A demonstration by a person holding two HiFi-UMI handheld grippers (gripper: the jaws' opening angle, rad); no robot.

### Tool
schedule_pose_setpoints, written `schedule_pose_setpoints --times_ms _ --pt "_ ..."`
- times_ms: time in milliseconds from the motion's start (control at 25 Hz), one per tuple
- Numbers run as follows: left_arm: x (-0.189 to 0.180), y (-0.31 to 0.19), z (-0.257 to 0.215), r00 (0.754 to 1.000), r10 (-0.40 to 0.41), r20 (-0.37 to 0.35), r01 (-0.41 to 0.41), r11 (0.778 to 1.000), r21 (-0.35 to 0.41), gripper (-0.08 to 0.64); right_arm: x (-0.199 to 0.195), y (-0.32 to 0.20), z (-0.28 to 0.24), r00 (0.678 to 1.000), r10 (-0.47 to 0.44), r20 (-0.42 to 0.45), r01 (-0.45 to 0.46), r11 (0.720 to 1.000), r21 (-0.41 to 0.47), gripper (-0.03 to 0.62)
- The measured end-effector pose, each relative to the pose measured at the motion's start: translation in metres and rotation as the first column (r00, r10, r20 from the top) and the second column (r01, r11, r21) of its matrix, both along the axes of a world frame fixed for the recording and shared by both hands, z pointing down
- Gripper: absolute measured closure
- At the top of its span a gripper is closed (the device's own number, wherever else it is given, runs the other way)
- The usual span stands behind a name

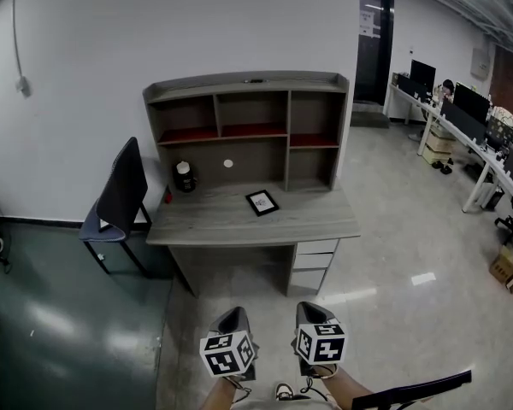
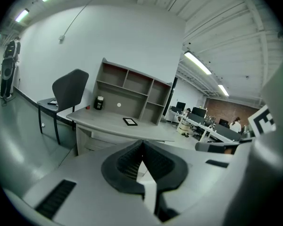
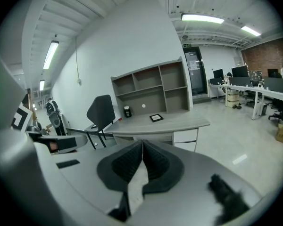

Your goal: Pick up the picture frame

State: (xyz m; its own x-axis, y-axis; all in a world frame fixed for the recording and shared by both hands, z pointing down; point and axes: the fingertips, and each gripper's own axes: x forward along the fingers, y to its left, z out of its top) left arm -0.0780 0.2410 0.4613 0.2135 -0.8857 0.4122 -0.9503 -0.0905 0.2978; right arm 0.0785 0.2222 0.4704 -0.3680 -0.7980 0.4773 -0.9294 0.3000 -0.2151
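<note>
frame (image 1: 262, 202) lies flat on the desk (image 1: 201, 223), about midway along, nearer its back edge. left gripper (image 1: 233, 318) and right gripper (image 1: 310, 312) are well apart from the desk, jaws together, empty.

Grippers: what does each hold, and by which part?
Nothing: the left gripper and right gripper are shut, empty; the picture frame lies on the desk.

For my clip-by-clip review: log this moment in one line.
small black picture frame: flat on grey wooden desk | left gripper: shut, empty | right gripper: shut, empty | frame not reached
</note>
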Motion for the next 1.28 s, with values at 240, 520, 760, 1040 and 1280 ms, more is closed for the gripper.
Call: schedule_pose_setpoints --times_ms 240,520,760,1040,1280 --pt "0.007 -0.04 -0.001 1.0 -0.008 0.014 0.008 1.0 0.002 0.548 0.008 -0.047 -0.001 1.0 -0.001 0.022 0.001 1.0 -0.001 0.56" --pt "0.012 -0.086 -0.003 0.999 -0.044 -0.026 0.044 0.999 -0.002 0.548 0.016 -0.094 0.001 0.999 -0.021 0.03 0.021 1.0 0.003 0.56" --pt "0.027 -0.106 -0.003 0.998 -0.042 -0.041 0.042 0.999 -0.008 0.548 0.034 -0.119 0.006 0.999 -0.012 0.04 0.012 1.0 -0.004 0.56" --pt "0.025 -0.11 0.012 0.999 -0.048 -0.008 0.047 0.998 -0.046 0.548 0.039 -0.127 0.02 0.997 0.003 0.072 0.001 0.999 -0.045 0.56" --pt "0.024 -0.117 0.021 0.999 -0.047 -0.014 0.046 0.997 -0.064 0.548 0.039 -0.128 0.027 0.999 -0.01 0.045 0.013 0.998 -0.061 0.56"
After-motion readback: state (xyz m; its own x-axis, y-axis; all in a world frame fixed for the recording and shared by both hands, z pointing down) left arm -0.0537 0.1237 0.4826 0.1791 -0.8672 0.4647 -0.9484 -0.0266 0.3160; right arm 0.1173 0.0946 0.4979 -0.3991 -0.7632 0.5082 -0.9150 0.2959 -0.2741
